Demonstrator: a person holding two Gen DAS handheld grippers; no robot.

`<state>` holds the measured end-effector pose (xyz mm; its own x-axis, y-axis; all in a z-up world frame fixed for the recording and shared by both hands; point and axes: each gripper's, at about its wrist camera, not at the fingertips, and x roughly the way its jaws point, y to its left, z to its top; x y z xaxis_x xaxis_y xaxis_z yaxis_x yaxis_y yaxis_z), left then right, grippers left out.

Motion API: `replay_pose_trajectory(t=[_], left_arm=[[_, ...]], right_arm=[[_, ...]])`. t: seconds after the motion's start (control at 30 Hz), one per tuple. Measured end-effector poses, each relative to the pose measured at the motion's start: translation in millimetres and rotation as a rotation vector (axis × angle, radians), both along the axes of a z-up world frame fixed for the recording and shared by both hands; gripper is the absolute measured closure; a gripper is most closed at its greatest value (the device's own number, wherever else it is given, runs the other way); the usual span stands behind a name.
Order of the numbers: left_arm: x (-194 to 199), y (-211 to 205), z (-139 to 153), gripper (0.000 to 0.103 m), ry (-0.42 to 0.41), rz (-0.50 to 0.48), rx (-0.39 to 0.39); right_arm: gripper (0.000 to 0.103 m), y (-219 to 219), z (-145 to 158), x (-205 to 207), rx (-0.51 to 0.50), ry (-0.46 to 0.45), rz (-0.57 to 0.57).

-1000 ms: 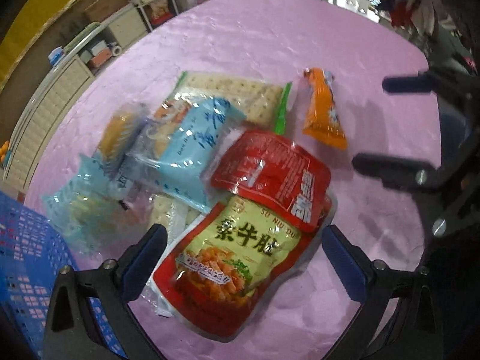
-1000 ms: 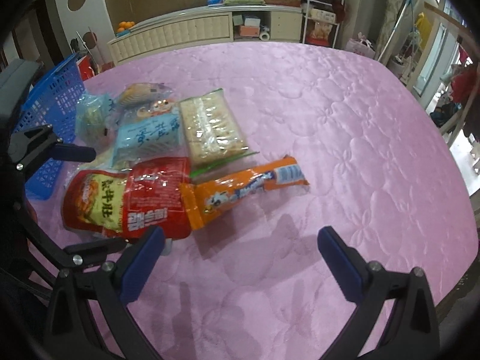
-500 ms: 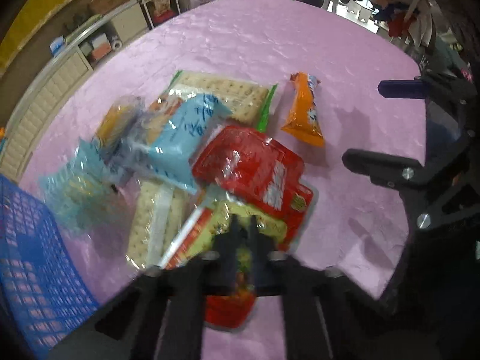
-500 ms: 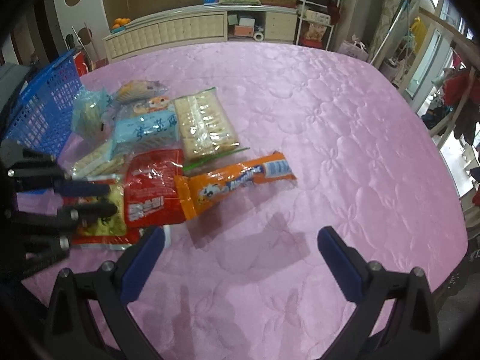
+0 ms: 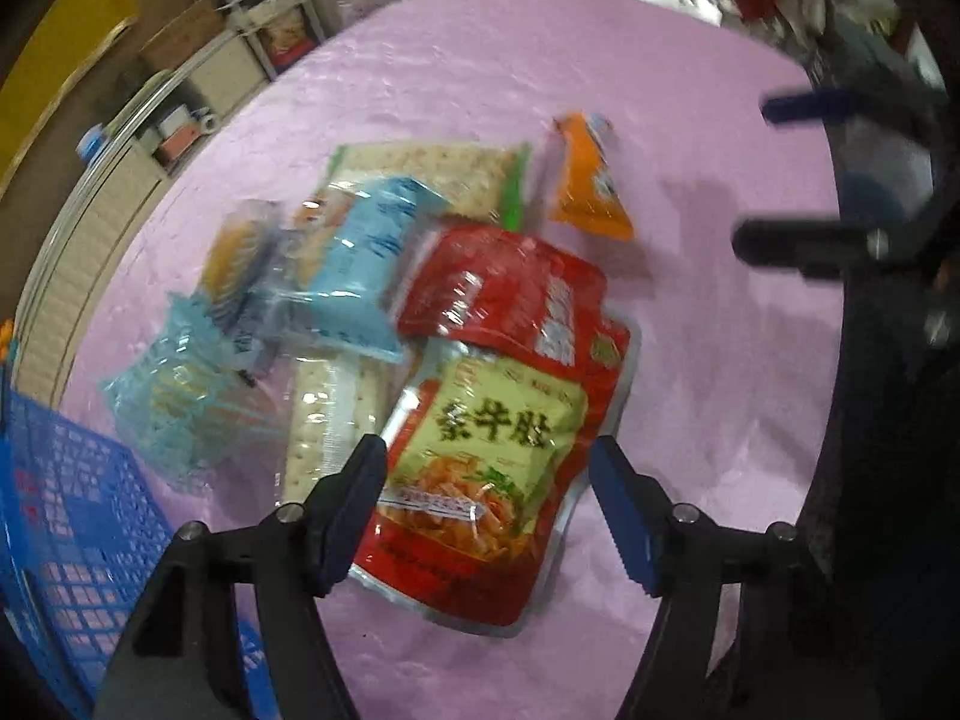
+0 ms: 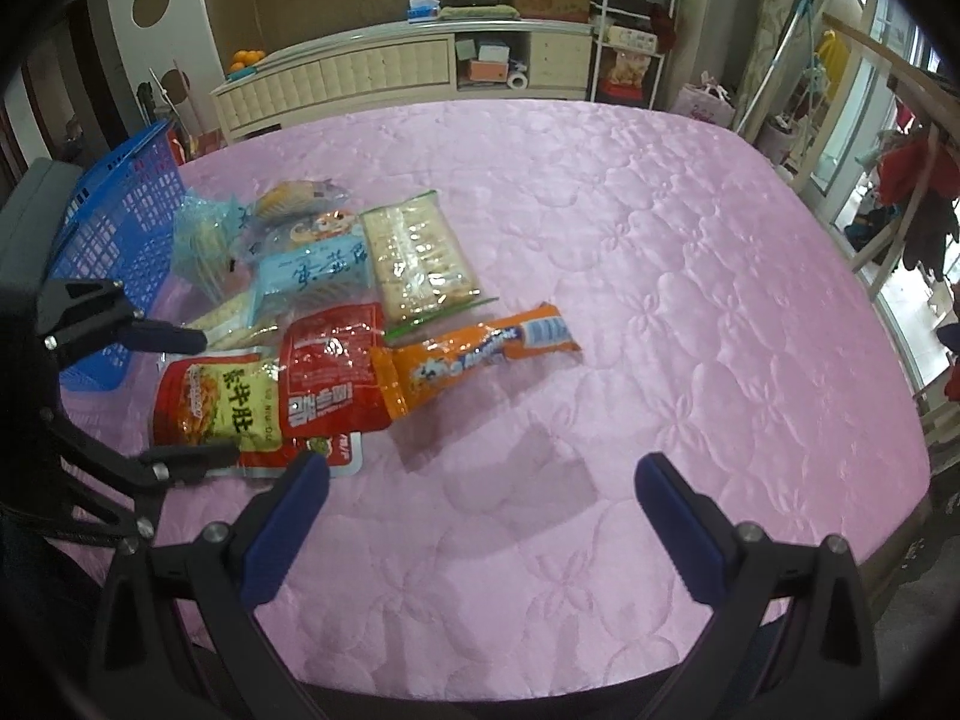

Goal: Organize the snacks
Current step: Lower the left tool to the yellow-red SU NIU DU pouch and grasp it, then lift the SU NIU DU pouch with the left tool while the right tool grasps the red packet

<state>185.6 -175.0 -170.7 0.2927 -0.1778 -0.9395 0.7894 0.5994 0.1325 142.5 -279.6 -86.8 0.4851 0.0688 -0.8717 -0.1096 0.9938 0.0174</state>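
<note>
Now, basket: blue plastic lattice basket (image 5: pixel 72 516) sits left of the pile.
Left gripper (image 5: pixel 489 492): wide, straddling my red-and-yellow foil pouch (image 5: pixel 480 468); I'd pinch only that pouch.
Right gripper (image 6: pixel 480 510): wide, empty, over pink quilted cloth (image 6: pixel 660 300).

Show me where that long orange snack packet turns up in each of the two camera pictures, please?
Left wrist view: the orange packet lies upper right of centre, past the red pouch, seen end-on.
Right wrist view: the orange packet lies near the middle, stretched sideways, right of the red pouch.
Shared landmark: the green-edged cracker pack, just beside the packet in both.
</note>
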Motion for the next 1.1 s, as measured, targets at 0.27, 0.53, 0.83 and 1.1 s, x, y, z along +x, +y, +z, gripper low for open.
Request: replay_pose_trajectory(t=[0.27, 0.53, 0.83, 1.1], left_arm=[[14, -12, -16, 0.028, 0.038, -0.045, 0.022], [31, -20, -16, 0.05, 0.107, 0.049, -0.05], [10, -8, -6, 0.057, 0.074, 0.144, -0.107], [9, 24, 29, 0.057, -0.015, 0.292, -0.196]], right_arm=[[0.0, 0, -12, 4, 0.019, 0.023, -0.012], [0.0, -11, -15, 4, 0.02, 0.037, -0.043], [0.0, -5, -6, 5, 0.053, 0.027, 0.0], [0.0, 1, 3, 26, 0.075, 0.034, 0.094]])
